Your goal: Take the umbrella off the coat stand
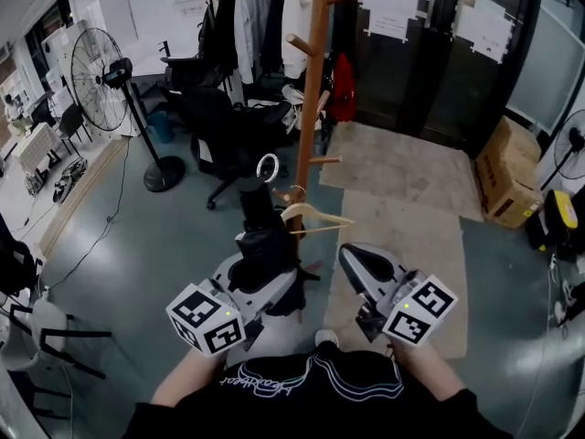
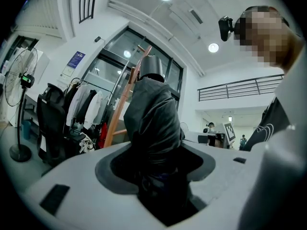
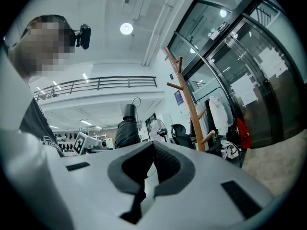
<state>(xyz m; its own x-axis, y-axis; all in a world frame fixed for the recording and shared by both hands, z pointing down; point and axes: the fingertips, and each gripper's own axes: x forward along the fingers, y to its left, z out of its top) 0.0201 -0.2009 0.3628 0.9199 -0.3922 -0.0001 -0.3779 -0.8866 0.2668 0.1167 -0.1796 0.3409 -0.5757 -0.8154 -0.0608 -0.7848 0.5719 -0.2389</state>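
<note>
A folded black umbrella (image 1: 260,219) stands upright between the jaws of my left gripper (image 1: 267,262), which is shut on its lower part. A pale ring loop (image 1: 268,167) tops its handle. In the left gripper view the umbrella (image 2: 153,121) fills the gap of that gripper (image 2: 160,181). The umbrella sits just left of the wooden coat stand (image 1: 311,108), apart from its pegs. My right gripper (image 1: 355,262) hangs to the right of the stand with its jaws together and nothing in them; in its own view the gripper (image 3: 144,186) sees the umbrella (image 3: 127,131) and the stand (image 3: 189,99).
A wooden hanger (image 1: 315,216) hangs low on the stand. A floor fan (image 1: 102,79) stands at the left, and a black office chair (image 1: 219,126) and hung clothes (image 1: 251,16) behind. A beige rug (image 1: 402,218) and cardboard boxes (image 1: 507,176) lie right.
</note>
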